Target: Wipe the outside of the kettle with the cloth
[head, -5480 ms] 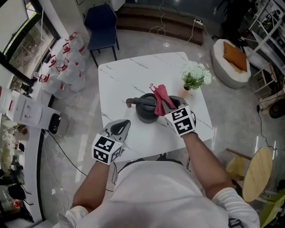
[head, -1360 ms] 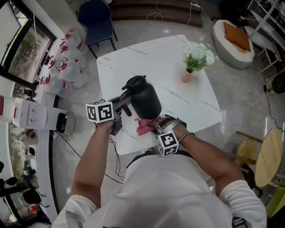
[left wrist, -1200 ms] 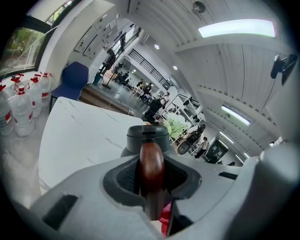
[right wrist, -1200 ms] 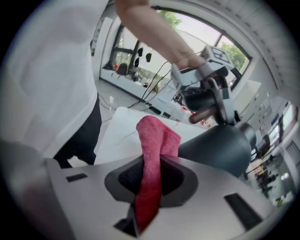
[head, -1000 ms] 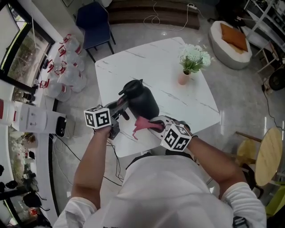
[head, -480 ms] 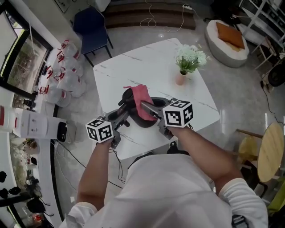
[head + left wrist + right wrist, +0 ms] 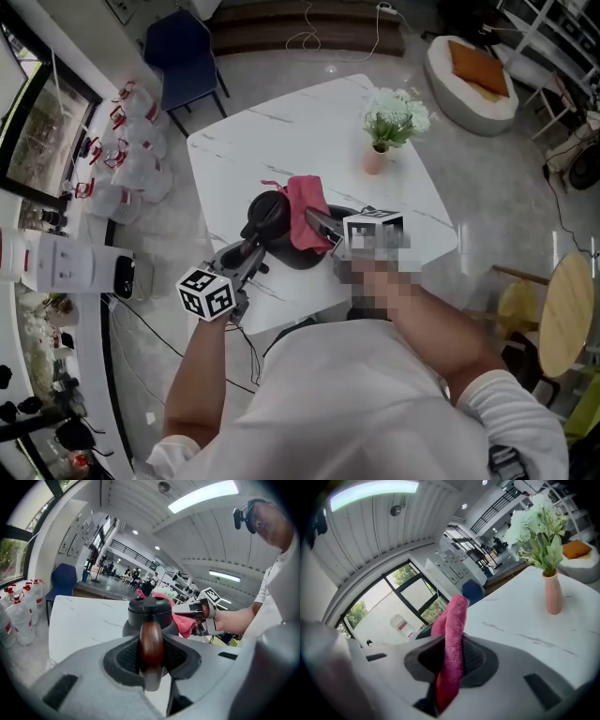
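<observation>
The black kettle (image 7: 274,230) stands near the front edge of the white marble table (image 7: 281,141). My left gripper (image 7: 249,253) is shut on its brown wooden handle (image 7: 151,644), which sits between the pads in the left gripper view. My right gripper (image 7: 315,221) is shut on the pink cloth (image 7: 305,208) and holds it against the kettle's upper right side. In the right gripper view the cloth (image 7: 452,634) stands up between the jaws. The left gripper view shows the kettle lid (image 7: 150,611), with the cloth (image 7: 182,619) and right gripper (image 7: 194,613) just right of it.
A pink vase of white flowers (image 7: 380,155) stands on the table's far right. A blue chair (image 7: 183,56) and several water bottles (image 7: 131,159) are beyond and to the left of the table. A round wooden stool (image 7: 562,319) is at the right.
My right gripper rolled and lifted the cloth from the kettle's near lower side up to its top right. The left gripper stayed on the handle and drew slightly toward me.
</observation>
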